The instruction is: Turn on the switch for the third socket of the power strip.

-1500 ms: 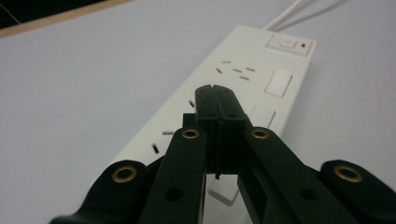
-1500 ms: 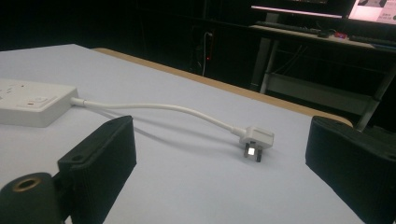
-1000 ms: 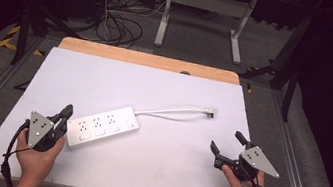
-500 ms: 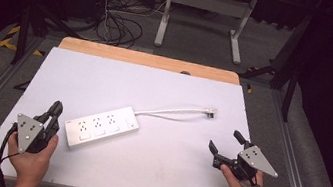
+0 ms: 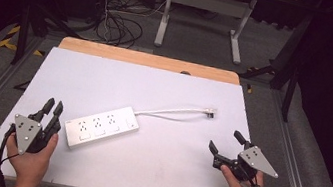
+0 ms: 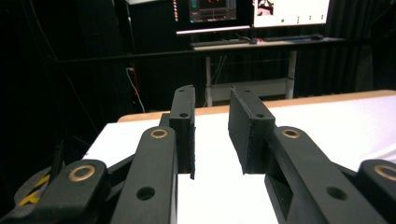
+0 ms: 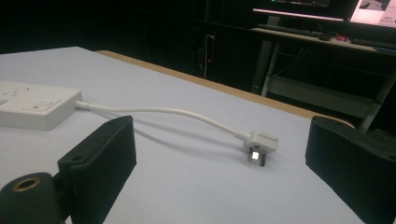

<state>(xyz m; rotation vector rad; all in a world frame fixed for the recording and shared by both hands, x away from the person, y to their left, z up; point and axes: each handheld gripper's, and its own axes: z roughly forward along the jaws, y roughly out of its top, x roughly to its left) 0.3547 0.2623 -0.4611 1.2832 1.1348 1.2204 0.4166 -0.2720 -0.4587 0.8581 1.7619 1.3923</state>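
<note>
Strip lies diagonally, cord end toward far right.

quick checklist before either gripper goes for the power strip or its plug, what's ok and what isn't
1. Power strip lies flat on the white table, nothing on it: ok.
2. Plug lies free on the table, in line between the right gripper's fingers: ok.
3. Right gripper open wide, nothing between its fingers: ok.
4. Left gripper fingers parted by a narrow gap, nothing held: ok. Wide enough for the strip: cannot tell.
5. Left gripper aimed at the strip: not ok, it points past the strip's end.
6. Cord slack, not tangled: ok.
</note>
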